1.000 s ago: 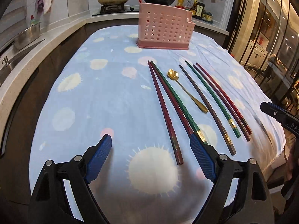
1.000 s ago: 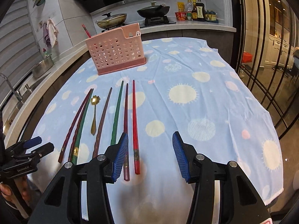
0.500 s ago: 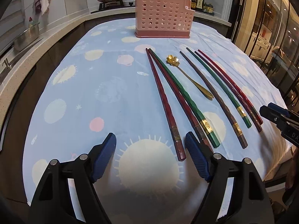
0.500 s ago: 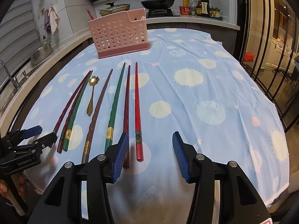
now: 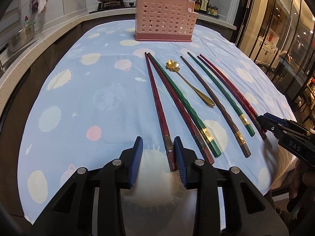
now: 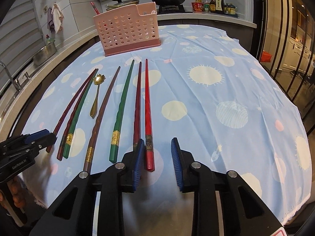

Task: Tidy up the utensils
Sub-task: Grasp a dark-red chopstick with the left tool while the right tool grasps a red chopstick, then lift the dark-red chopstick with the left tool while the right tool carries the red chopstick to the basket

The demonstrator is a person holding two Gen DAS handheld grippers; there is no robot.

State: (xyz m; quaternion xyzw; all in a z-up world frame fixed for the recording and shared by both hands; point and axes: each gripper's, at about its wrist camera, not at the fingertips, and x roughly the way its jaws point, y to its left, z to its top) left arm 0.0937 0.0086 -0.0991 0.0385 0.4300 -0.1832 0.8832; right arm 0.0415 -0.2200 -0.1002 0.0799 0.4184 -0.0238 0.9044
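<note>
On the blue patterned cloth (image 5: pixel 82 102) that covers the tabletop, well in front of the pink utensil basket (image 5: pixel 165 22), seven chopsticks and a gold spoon (image 5: pixel 189 82) lie in a loose row with their thick ends away from the basket. Counting from the basket's left side there are a dark red chopstick (image 5: pixel 157 106), a maroon chopstick (image 5: pixel 177 108) and a green chopstick (image 5: pixel 184 104) almost touching each other, the spoon, a brown chopstick (image 6: pixel 102 110), a second green chopstick (image 6: pixel 123 106), another dark red one (image 6: pixel 137 102) and a bright red chopstick (image 6: pixel 148 106).

The left gripper (image 5: pixel 157 160) is closing around the thick end of the leftmost dark red chopstick; that end lies between the blue pads, close against the right pad, and the left pad stands clear of it, so nothing is gripped. The right gripper (image 6: pixel 156 164) is also closing, with the thick end of the bright red chopstick between its pads, close to the left pad and apart from the right one.
</note>
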